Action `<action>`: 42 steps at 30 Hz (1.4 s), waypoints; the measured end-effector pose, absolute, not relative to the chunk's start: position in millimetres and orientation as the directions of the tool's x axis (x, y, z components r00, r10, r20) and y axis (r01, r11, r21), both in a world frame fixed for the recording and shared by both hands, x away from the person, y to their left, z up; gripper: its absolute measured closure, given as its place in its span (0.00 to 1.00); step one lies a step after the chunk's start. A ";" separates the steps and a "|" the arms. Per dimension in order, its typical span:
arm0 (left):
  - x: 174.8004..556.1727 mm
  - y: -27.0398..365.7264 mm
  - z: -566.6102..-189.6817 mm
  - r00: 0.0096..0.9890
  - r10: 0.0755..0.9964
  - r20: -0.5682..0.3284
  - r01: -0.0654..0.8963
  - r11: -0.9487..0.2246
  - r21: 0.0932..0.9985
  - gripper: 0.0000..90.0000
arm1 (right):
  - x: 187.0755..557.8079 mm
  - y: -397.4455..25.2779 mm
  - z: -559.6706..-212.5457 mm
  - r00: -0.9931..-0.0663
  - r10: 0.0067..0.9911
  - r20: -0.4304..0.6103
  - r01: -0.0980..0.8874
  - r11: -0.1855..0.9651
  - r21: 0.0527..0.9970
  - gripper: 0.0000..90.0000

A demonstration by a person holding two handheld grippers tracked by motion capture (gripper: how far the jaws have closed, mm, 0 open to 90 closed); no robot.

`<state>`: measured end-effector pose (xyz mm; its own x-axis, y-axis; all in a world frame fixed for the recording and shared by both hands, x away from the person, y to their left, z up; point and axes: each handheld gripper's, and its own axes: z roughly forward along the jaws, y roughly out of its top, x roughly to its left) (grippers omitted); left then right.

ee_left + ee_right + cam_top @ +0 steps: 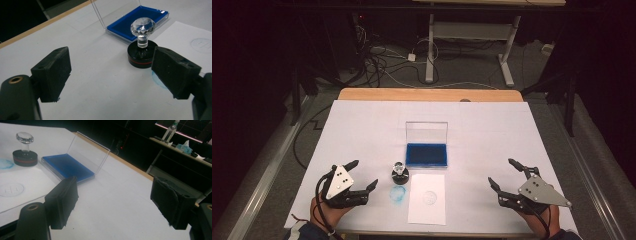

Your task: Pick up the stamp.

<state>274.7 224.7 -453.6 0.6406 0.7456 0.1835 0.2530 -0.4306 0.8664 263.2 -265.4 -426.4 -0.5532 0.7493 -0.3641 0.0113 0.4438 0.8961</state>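
We are resting both claws on the tabletop, jaws apart and empty — left claw nearest the crystal-knobbed stamp, which is standing between the open blue ink pad and a blue smudge, beside the paper. Right claw is sitting well apart. Likely we are reaching next for the knob's stem — squarely, keeping the stamp upright.

Stamp: faceted clear knob, glossy black base.
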 end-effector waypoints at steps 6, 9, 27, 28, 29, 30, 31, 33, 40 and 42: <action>273.9 226.0 -454.3 0.649 0.738 0.183 0.261 -0.442 0.858 0.17 | 265.7 -267.1 -427.2 -0.556 0.753 -0.351 0.025 0.437 0.899 0.25; 273.3 226.6 -454.0 0.651 0.737 0.184 0.261 -0.444 0.857 0.17 | 266.6 -266.8 -427.6 -0.560 0.752 -0.347 0.034 0.439 0.898 0.25; 281.3 218.3 -434.8 0.694 0.687 0.214 0.288 -0.538 0.792 0.22 | 271.6 -266.6 -431.2 -0.577 0.741 -0.343 0.073 0.465 0.882 0.25; 282.9 217.6 -433.0 0.693 0.686 0.220 0.292 -0.547 0.784 0.22 | 272.1 -266.3 -431.6 -0.578 0.740 -0.344 0.075 0.468 0.880 0.25; 284.5 217.6 -431.2 0.698 0.684 0.213 0.295 -0.545 0.785 0.22 | 272.5 -266.0 -432.0 -0.580 0.739 -0.344 0.079 0.471 0.879 0.25; 286.3 217.7 -429.3 0.703 0.682 0.202 0.299 -0.541 0.786 0.23 | 273.0 -265.7 -432.4 -0.584 0.736 -0.342 0.080 0.471 0.878 0.25; 287.7 217.5 -427.2 0.708 0.677 0.200 0.301 -0.546 0.782 0.23 | 273.1 -265.5 -432.8 -0.591 0.732 -0.340 0.080 0.472 0.878 0.25; 289.7 217.1 -423.6 0.717 0.668 0.200 0.297 -0.552 0.779 0.23 | 273.1 -265.1 -433.1 -0.594 0.728 -0.343 0.078 0.477 0.876 0.25; 299.5 211.1 -413.8 0.778 0.607 0.162 0.308 -0.594 0.743 0.23 | 273.2 -262.9 -434.4 -0.595 0.722 -0.354 0.083 0.493 0.866 0.25; 304.4 205.8 -407.3 0.795 0.585 0.156 0.310 -0.615 0.725 0.23 | 273.6 -262.4 -435.0 -0.594 0.722 -0.353 0.087 0.495 0.865 0.25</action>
